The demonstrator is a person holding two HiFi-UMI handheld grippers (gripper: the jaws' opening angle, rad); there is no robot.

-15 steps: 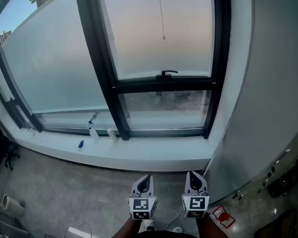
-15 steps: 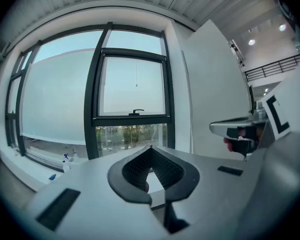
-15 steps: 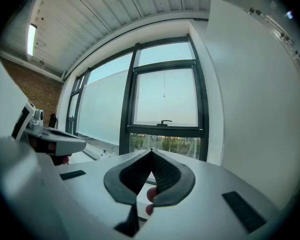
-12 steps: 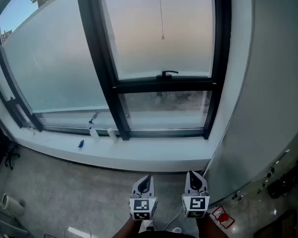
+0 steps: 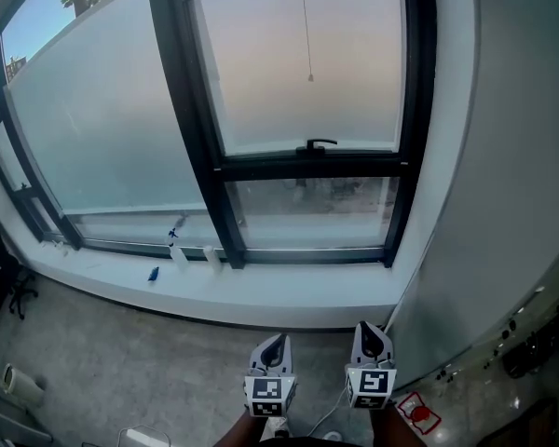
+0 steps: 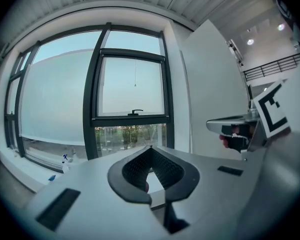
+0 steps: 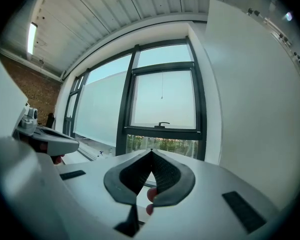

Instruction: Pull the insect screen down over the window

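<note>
A black-framed window (image 5: 307,161) faces me, with a black handle (image 5: 317,144) on its middle bar. A thin pull cord with a small bead (image 5: 309,78) hangs in front of the hazy upper pane; the same cord (image 6: 135,85) (image 7: 161,97) shows in both gripper views. Low near my body, well short of the window, my left gripper (image 5: 272,347) and right gripper (image 5: 371,336) are side by side. Both point at the window. Each is shut with nothing between the jaws, seen at the left gripper (image 6: 150,147) and the right gripper (image 7: 151,151).
A white sill (image 5: 261,296) runs under the window, with small spray bottles (image 5: 177,250) and a blue item (image 5: 153,273) at its left. A white wall (image 5: 503,156) stands close on the right. A wide frosted pane (image 5: 102,119) fills the left. A red object (image 5: 415,408) lies on the floor.
The window and both grippers sit slightly lower in the head view than before. The grippers stay shut, side by side.
</note>
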